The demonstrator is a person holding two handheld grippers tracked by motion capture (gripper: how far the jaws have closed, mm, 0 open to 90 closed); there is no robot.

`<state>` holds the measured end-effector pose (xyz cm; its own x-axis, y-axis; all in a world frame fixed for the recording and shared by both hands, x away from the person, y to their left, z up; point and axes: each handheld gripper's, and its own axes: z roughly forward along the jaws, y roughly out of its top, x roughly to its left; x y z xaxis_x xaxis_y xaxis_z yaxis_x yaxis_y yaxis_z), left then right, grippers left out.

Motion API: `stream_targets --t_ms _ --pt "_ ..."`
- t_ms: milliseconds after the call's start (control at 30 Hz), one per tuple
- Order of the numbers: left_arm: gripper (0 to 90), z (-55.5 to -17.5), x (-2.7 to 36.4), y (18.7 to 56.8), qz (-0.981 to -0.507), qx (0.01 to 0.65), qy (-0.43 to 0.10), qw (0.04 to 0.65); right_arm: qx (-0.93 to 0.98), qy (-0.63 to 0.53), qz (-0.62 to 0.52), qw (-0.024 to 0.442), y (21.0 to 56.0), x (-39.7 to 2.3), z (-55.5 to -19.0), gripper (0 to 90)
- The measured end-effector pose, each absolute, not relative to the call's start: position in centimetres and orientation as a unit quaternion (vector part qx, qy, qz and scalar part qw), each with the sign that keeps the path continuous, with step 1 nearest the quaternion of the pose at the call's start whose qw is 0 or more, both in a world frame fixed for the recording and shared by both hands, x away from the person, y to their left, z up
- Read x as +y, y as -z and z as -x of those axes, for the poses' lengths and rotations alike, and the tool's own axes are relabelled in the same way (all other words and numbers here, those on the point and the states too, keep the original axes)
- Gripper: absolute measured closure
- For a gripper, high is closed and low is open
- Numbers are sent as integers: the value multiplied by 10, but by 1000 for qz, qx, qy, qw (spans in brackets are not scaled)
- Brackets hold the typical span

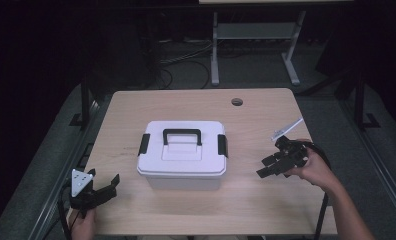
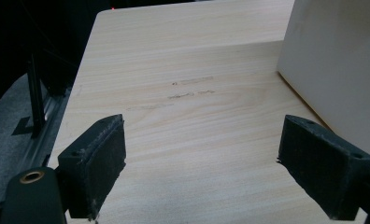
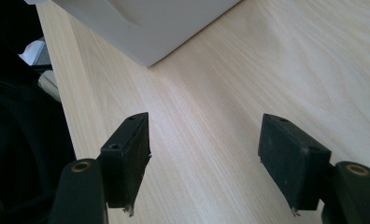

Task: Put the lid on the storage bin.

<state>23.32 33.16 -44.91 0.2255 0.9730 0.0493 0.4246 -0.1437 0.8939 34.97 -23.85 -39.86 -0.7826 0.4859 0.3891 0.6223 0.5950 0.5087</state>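
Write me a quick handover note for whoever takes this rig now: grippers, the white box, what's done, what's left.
Left gripper: open, holding nothing, low at the table's near left corner, apart from the box.
Right gripper: open, holding nothing, to the box's right, pointing toward it, not touching.
White box: mid-table, lid on, black handle lying flat, both black side latches look closed.
Done: nothing visible on the box yet.
Left: probably bring the grippers in to the latches or handle.
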Motion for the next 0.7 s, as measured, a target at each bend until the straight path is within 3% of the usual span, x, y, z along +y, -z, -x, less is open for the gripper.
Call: stream_targets --t_ms 700 --pt "140 -234 330 450 -674 518 -343 399 -875 333 332 114 419 -258 -331 335"
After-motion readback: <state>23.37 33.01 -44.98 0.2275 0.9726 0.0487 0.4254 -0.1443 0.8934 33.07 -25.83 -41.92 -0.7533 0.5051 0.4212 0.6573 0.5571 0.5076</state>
